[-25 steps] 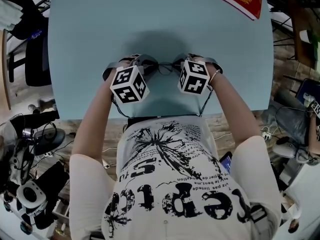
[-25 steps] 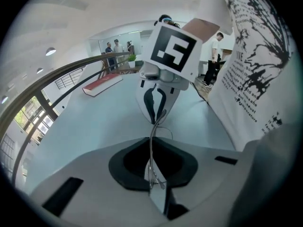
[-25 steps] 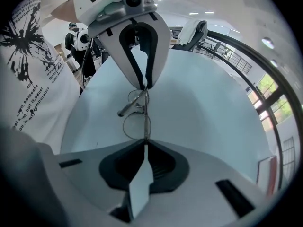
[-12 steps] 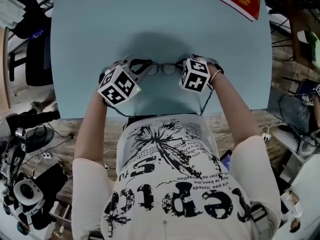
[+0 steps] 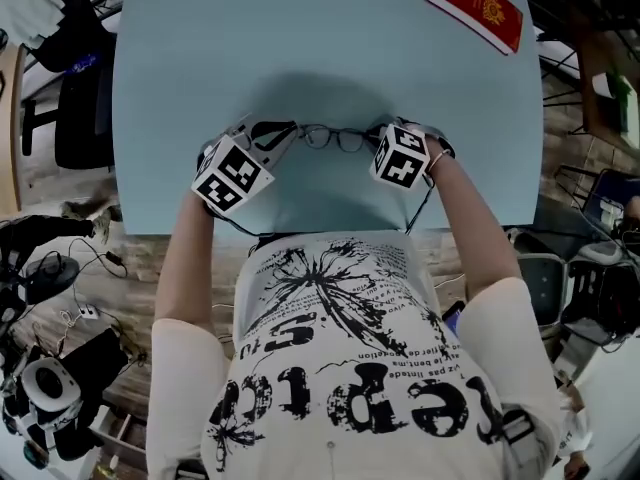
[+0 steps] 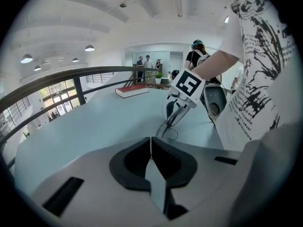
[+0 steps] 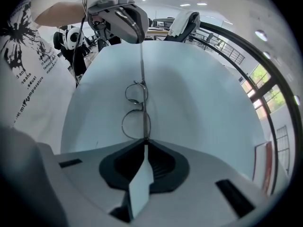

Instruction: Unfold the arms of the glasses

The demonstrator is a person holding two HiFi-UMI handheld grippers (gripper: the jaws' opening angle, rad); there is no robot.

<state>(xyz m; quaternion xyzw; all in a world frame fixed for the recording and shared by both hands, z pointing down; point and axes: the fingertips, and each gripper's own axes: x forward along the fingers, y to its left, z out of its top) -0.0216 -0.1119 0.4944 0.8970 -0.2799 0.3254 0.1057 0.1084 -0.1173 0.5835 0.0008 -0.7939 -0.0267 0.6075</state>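
The right gripper view shows what the head view cannot: the right claw (image 7: 143,144) is pinched fully shut on a thin wire end of the glasses (image 7: 136,109). The left gripper view shows the left claw (image 6: 150,145) likewise closed on a fine wire. The glasses are thin, dark and round-lensed. They stretch between the two claws at the near middle of the pale blue tabletop (image 5: 200,58). A red book (image 5: 478,8) lies at its far right corner.

In the head view the glasses (image 5: 334,138) show only lenses and bridge; both ends vanish under the left tool (image 5: 280,134) and the right tool (image 5: 384,138). The red book (image 5: 478,6) is clipped by the top edge, and its cover emblem is too small to read.
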